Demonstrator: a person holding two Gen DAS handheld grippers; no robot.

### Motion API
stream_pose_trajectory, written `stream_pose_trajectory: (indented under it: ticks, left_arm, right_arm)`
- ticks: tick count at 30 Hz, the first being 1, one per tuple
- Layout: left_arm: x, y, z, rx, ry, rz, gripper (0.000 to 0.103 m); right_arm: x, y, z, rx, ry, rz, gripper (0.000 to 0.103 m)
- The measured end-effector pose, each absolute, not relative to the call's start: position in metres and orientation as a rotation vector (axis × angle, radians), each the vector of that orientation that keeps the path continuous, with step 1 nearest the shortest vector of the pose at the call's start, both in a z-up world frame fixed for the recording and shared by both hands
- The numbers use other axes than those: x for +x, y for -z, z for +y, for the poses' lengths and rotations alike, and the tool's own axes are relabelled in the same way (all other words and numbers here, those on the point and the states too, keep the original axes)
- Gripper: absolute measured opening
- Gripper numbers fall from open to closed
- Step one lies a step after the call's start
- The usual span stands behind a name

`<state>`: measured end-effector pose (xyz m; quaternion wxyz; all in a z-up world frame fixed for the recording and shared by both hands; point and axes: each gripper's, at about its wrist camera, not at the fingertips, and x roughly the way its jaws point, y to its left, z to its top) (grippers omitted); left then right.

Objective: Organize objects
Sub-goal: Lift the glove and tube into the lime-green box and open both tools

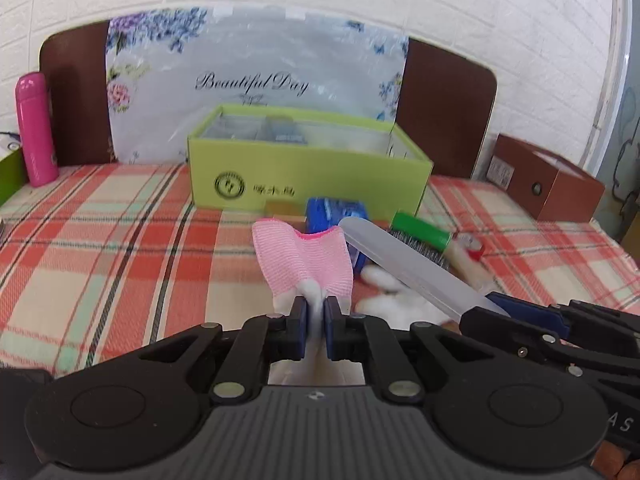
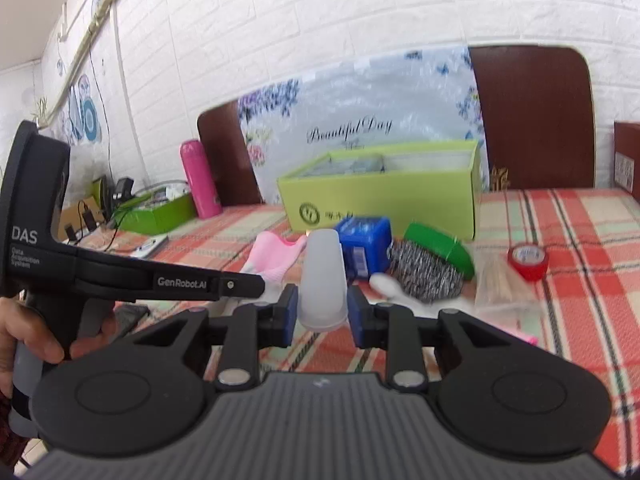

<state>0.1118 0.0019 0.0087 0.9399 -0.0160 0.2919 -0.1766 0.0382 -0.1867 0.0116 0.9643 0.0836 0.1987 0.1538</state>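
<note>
Left gripper point(image 1: 316, 312) pinches the pink cloth point(image 1: 304, 258); right gripper point(image 2: 322, 312) clamps the translucent case point(image 2: 323, 280).

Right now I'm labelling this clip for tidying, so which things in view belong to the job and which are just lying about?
Part of the job:
left tool, shut on the pink sock
right tool, shut on the translucent case
green box
blue packet
green scrubber
red tape roll

Just lying about:
pink flask
brown box
floral sheet
</note>
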Motion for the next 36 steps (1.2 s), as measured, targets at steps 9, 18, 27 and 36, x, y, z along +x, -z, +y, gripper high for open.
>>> stream_pose_trajectory:
  ticks: [9,18,27,36]
  left_arm:
    - [0.141,-0.053,-0.018,-0.071,0.364,0.483,0.008]
    - [0.181,-0.073,-0.040,-0.083,0.373,0.468,0.008]
    - [0.208,-0.085,-0.056,-0.108,0.381,0.453,0.008]
    - [0.259,-0.103,-0.072,-0.162,0.349,0.379,0.008]
  right_arm:
    - [0.064,-0.043,-0.206,0.159,-0.256,0.280,0.026]
    - [0.095,-0.054,-0.221,0.124,-0.207,0.238,0.026]
    - [0.124,-0.089,-0.239,0.124,-0.195,0.157,0.026]
    - [0.198,-0.114,-0.249,0.140,-0.140,0.056,0.026]
